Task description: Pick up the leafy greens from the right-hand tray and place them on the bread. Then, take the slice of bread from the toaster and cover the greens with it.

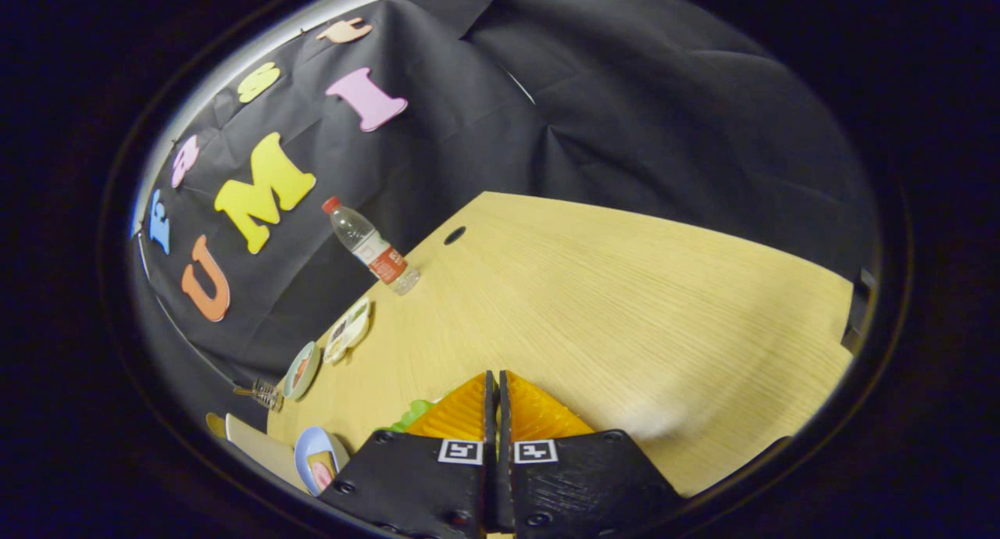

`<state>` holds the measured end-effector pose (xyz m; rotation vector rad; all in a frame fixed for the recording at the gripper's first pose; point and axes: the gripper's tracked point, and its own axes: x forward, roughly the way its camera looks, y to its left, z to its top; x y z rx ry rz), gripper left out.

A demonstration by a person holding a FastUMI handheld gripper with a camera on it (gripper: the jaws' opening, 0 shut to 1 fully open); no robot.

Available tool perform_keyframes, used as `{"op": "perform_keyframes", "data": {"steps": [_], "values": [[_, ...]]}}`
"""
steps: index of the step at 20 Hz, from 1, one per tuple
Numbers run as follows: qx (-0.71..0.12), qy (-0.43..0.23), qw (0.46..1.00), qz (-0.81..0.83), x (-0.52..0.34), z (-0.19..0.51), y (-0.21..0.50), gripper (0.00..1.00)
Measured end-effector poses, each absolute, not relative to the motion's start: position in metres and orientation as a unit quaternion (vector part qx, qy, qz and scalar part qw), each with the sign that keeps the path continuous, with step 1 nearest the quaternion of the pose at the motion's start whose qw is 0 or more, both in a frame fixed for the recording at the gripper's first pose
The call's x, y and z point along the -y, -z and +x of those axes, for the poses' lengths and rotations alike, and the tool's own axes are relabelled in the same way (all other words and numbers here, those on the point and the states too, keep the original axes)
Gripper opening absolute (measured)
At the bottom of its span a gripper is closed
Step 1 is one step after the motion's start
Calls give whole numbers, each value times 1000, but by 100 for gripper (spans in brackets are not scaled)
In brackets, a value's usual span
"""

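- The gripper [498, 376] hangs above a pale wood-grain surface [609, 305], its two fingers [461, 414] pressed together with only a thin dark seam between them.
- A ruffle of leafy greens [412, 414] peeks out just beside the fingers on their left flank, touching them; whether the leaf is pinched in the seam or merely lies under the fingers cannot be told.
- A clear plastic water bottle [369, 246] with a red cap and red label stands tilted in view at the far left rim of the surface, close against the black cloth wall [625, 94].
- Nearer than the bottle along that same rim sits a white plate [348, 332] bearing flat pale pieces; what they are is too small to tell.
- Just beside it, closer again, lies a green-rimmed plate [301, 369], and a small wire rack [266, 394] lies next to that one, off toward the cloth.
- A blue-rimmed plate [316, 458] with a pinkish item on it rests closest of all, left of the gripper body and near the greens.
- A pale flat board or tray edge [254, 441] shows beside the blue-rimmed plate, only partly seen.
- A round dark hole [455, 235] marks the surface near its far corner, beyond the bottle.
- The broad stretch of surface ahead of and to the right of the fingers carries nothing.
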<state>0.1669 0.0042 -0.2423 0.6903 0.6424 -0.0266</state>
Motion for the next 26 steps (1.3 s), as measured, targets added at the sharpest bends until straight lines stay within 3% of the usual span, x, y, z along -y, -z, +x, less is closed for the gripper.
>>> {"op": "perform_keyframes", "data": {"steps": [9, 17, 26], "values": [[-218, -48, 923, 313, -47, 143, 135, 0], [-179, -117, 920, 329, -141, 111, 63, 0], [-194, -192, 897, 347, -295, 89, 73, 0]]}}
